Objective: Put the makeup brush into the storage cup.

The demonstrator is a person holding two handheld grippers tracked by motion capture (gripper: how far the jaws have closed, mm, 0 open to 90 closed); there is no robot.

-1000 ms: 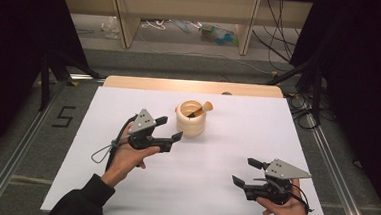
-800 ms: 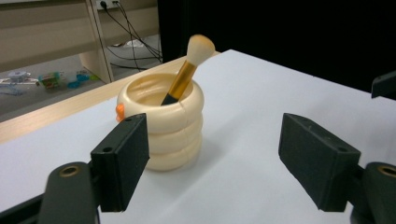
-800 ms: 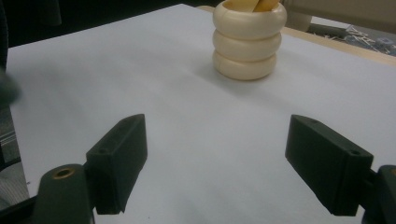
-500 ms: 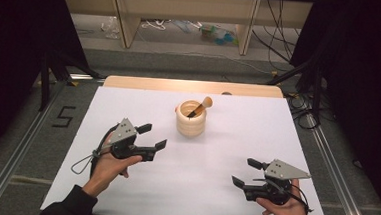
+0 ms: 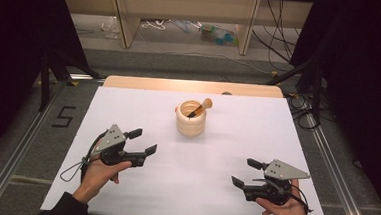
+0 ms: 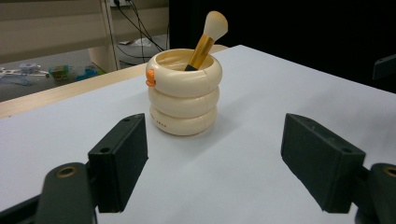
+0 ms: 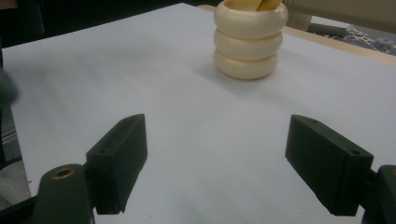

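Just above the middle of the high view stands a cream-coloured holder shaped like three stacked, rounded rings [image 5: 191,120], smooth and glossy like plastic or glazed ceramic, upright on the matte white table sheet [image 5: 225,159]. In the left gripper view a small orange tab [image 6: 150,78] sits on its top ring, with tiny red lettering low on the bottom ring, too small to read. Inside it leans a make-up brush with a golden handle and pale, rounded bristle head [image 6: 207,37]. The brush's long axis tilts: handle down in the cup, head up and out over the rim, pointing toward the upper right of the high view.

The left gripper [image 5: 143,141], black with a grey three-cornered plate, is at the lower left of the high view, aimed toward the holder and well apart from it. Its jaws stand wide with nothing but table between them. The right gripper [image 5: 247,172] rests at the lower right, jaws likewise spread wide and holding nothing, its flat black pads [image 7: 119,158] blocky and matte.
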